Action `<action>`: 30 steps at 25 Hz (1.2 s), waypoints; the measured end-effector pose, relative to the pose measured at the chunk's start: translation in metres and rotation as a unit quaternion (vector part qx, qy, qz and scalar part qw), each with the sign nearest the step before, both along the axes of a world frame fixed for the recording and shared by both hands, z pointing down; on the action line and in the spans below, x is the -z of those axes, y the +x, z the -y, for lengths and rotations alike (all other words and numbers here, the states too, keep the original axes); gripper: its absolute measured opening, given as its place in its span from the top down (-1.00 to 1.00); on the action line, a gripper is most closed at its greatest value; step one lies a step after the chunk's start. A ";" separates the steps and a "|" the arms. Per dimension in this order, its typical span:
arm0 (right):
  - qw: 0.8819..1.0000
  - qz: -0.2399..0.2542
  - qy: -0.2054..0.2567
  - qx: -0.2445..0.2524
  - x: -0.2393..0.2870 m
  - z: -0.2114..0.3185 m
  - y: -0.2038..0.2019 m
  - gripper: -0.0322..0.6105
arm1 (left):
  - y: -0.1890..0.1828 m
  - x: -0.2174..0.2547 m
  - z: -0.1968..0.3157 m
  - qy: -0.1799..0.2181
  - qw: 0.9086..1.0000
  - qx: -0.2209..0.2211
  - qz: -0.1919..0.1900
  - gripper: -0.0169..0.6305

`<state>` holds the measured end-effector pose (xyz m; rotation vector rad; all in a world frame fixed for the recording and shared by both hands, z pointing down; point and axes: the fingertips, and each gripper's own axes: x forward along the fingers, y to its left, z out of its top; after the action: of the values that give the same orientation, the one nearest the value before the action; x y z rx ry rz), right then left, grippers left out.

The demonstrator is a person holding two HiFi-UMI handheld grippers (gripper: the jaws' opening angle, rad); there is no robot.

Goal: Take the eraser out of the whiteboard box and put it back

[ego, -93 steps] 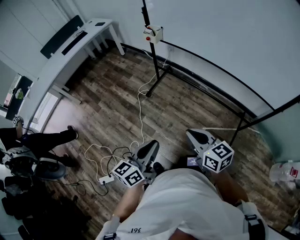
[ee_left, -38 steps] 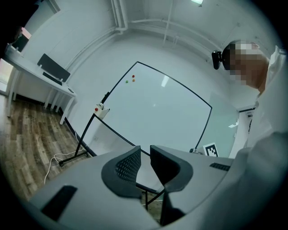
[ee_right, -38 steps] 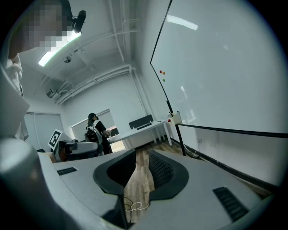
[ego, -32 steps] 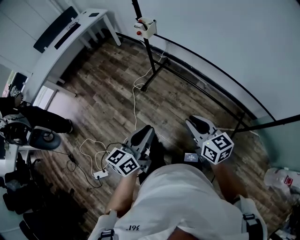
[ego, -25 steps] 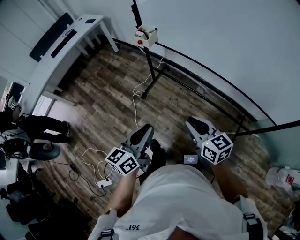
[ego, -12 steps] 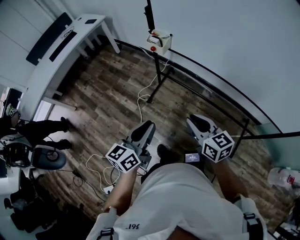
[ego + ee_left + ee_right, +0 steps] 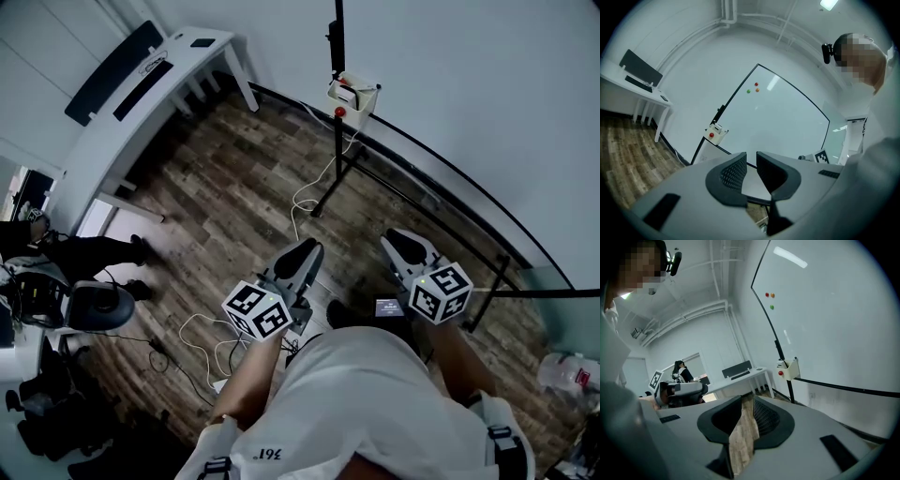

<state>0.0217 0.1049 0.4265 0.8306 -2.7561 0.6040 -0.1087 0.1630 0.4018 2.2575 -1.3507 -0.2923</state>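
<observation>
The whiteboard box [image 7: 352,94] is a small cream holder with a red knob, fixed to the black stand post below the whiteboard [image 7: 487,84]. It also shows in the left gripper view [image 7: 715,133] and the right gripper view [image 7: 788,369]. I cannot make out the eraser in it. My left gripper [image 7: 302,253] and right gripper [image 7: 401,242] are held in front of the person's body, well short of the box. Each has its jaws a narrow gap apart, left gripper [image 7: 751,159] and right gripper [image 7: 747,399], with nothing between them.
A white desk [image 7: 150,84] with a keyboard stands at the far left wall. A white cable [image 7: 309,202] runs over the wooden floor from the stand's foot. A seated person [image 7: 66,253] and chairs are at the left. A plastic bottle [image 7: 567,370] lies at the lower right.
In the head view the stand and its box have slid to the right and the desk looks closer. Both grippers keep the same pose and the same narrow gap in front of the body.
</observation>
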 end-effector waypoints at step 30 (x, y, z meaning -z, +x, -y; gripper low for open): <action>0.995 -0.015 0.005 0.096 -0.007 0.203 -0.007 0.62 | 0.017 -0.018 0.193 -0.015 0.997 0.078 0.006 0.78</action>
<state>0.0144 -0.0981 0.4337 0.5629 -2.7704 0.5366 -0.0920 -0.0296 0.4197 2.1368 -1.5311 -0.3087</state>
